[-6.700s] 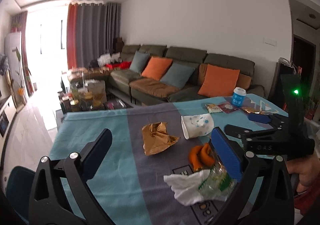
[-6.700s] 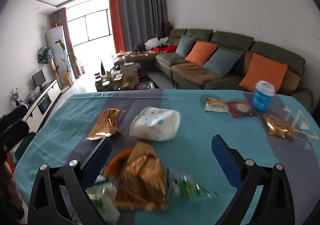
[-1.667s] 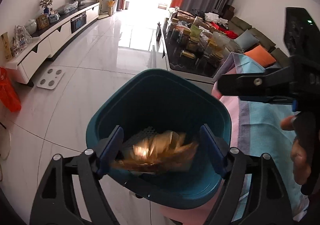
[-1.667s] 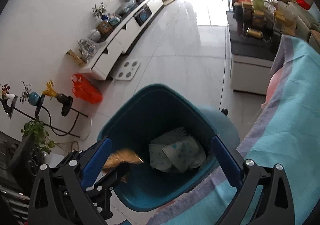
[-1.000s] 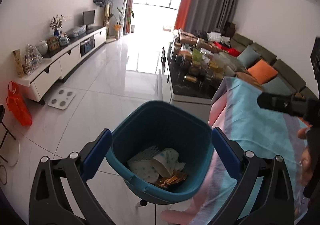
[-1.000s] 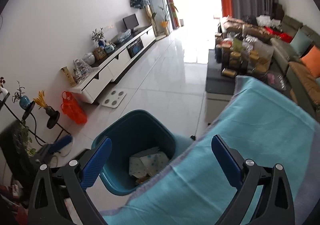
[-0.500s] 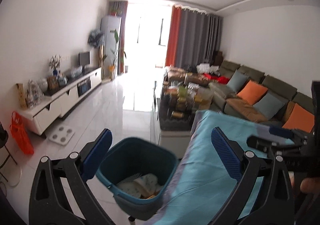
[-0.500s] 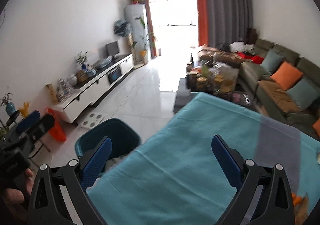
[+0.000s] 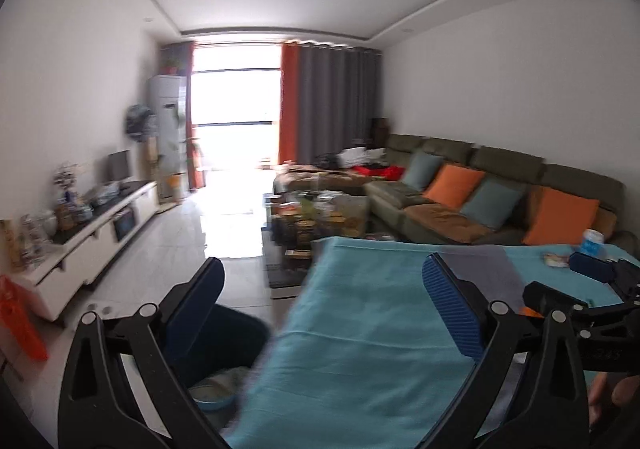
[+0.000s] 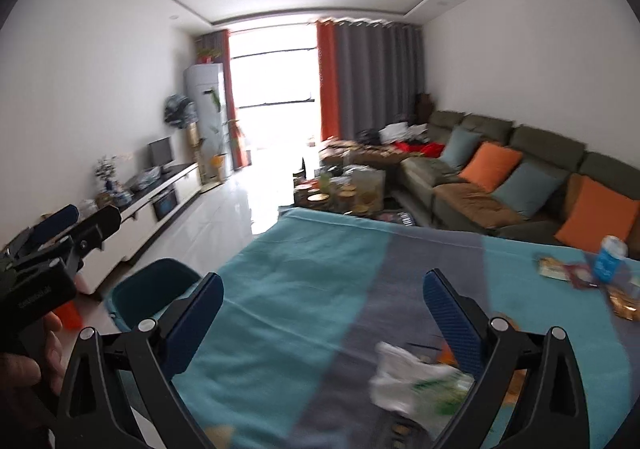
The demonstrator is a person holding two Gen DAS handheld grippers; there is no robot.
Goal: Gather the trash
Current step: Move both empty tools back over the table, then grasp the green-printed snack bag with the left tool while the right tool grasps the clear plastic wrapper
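Nearest to me, the right gripper (image 10: 322,313) hangs over the table with its blue pads spread wide and nothing between them. Just under its right finger lies a crumpled white and green wrapper (image 10: 420,381), blurred, with something orange (image 10: 445,357) peeping out behind it; I cannot tell what that is. The left gripper (image 9: 322,309) is likewise spread and empty, poised over the near edge of the teal and grey tablecloth (image 9: 360,329).

Down off the table's corner stands the dark teal bin (image 9: 228,341), and in the left wrist view there is pale rubbish (image 9: 218,385) lying at its bottom, so part of the job looks done.

Further across the cloth, towards the sofa (image 10: 520,169), more remains: a gold foil wrapper (image 10: 624,303), a flat snack packet (image 10: 554,267) with a dark red one (image 10: 580,275) touching it, and an upright blue cup (image 10: 608,255) beside them. Whether the cup counts as trash I cannot say.

I would judge the work somewhere in the middle, with the near wrapper the likeliest next pick.
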